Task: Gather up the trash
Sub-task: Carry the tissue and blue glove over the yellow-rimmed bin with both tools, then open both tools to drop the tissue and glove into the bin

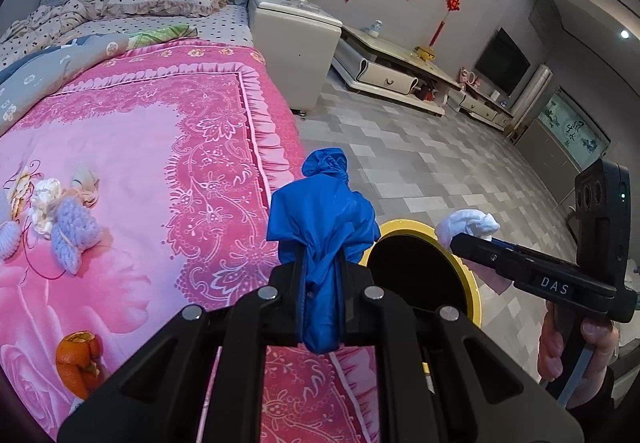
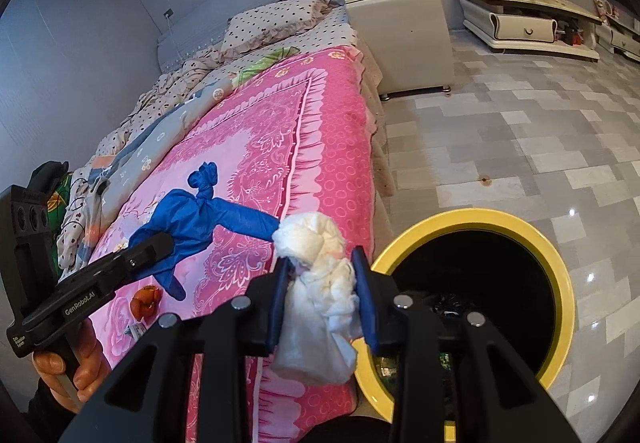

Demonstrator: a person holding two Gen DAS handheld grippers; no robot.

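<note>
My left gripper [image 1: 322,267] is shut on a crumpled blue glove [image 1: 324,211], held above the bed's edge next to the yellow-rimmed trash bin [image 1: 474,283]. The glove also shows in the right wrist view [image 2: 200,219], with the left gripper [image 2: 154,245] below it. My right gripper [image 2: 322,275] is shut on a wad of white tissue [image 2: 316,283], just left of the bin [image 2: 560,271]. In the left wrist view the right gripper [image 1: 466,239] holds the tissue [image 1: 468,225] over the bin's far rim. An orange peel [image 1: 78,363] lies on the pink quilt, also seen in the right wrist view [image 2: 146,301].
The bed with the pink quilt [image 1: 140,147] fills the left. Knitted lavender pieces and small scraps [image 1: 60,215] lie on it. A white nightstand [image 1: 294,39] and a low TV cabinet [image 1: 396,75] stand beyond on the grey tiled floor [image 1: 420,163].
</note>
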